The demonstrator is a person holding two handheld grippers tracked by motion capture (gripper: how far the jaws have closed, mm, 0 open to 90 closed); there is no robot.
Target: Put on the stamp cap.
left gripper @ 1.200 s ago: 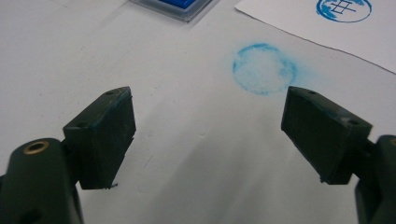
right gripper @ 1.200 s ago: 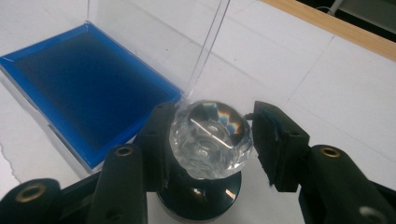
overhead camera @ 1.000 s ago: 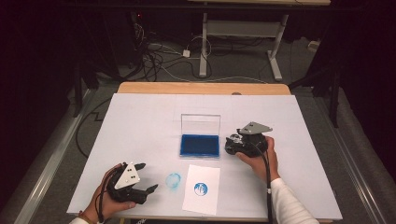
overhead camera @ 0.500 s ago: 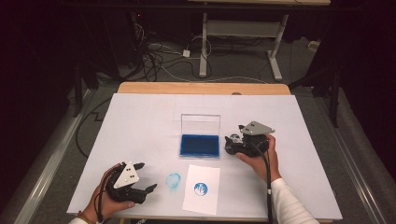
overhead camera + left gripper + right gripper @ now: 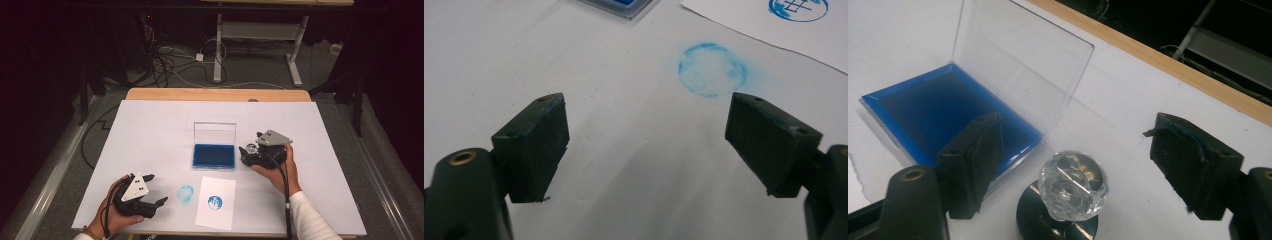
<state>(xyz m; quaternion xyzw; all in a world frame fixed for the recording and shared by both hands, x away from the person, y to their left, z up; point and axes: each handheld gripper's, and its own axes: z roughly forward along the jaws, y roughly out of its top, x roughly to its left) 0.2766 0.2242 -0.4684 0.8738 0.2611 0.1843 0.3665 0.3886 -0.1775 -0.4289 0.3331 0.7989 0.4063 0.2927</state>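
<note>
A stamp with a clear faceted knob [image 5: 1073,185] and a black round base stands on the white table, just right of the open blue ink pad [image 5: 943,112]. My right gripper [image 5: 1078,125] is open, its jaws on either side of the stamp and apart from it. In the high view the stamp [image 5: 251,147] sits at the tips of my right gripper [image 5: 248,151]. My left gripper [image 5: 156,190] is open and empty near the front left edge. A blue ink ring [image 5: 711,70] marks the table ahead of my left gripper [image 5: 649,107].
The ink pad [image 5: 214,155] has its clear lid [image 5: 215,133] standing upright behind it. A white paper [image 5: 216,202] with a blue round print lies at the front middle, right of the ink ring [image 5: 185,194]. The wooden table edge [image 5: 215,94] runs along the back.
</note>
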